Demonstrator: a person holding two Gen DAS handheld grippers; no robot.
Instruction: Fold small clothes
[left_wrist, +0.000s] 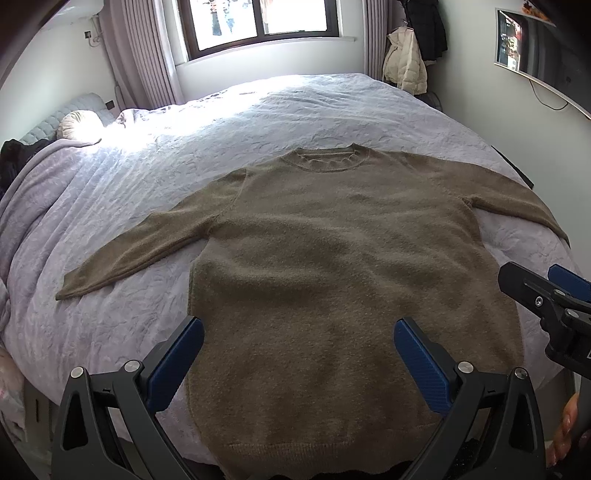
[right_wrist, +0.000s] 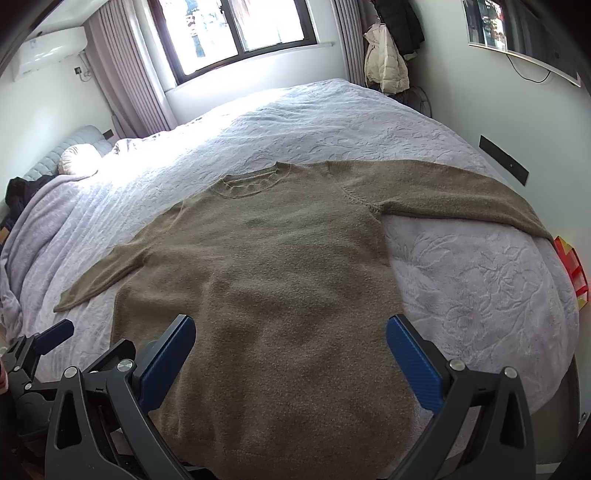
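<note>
A brown knit sweater (left_wrist: 332, 258) lies flat and face up on the bed, collar far, hem near, both sleeves spread out sideways; it also shows in the right wrist view (right_wrist: 266, 277). My left gripper (left_wrist: 299, 339) is open and empty, hovering above the sweater's lower body near the hem. My right gripper (right_wrist: 291, 336) is open and empty, above the lower body a little to the right. The right gripper also shows at the right edge of the left wrist view (left_wrist: 546, 291). The left gripper shows at the left edge of the right wrist view (right_wrist: 40, 347).
The bed has a pale lilac quilted cover (left_wrist: 221, 129). A headboard and pillow (left_wrist: 77, 122) are at the far left. A window (left_wrist: 258, 22) and curtains stand behind. Coats (left_wrist: 406, 62) hang at the far right. A red object (right_wrist: 570, 266) sits off the bed's right edge.
</note>
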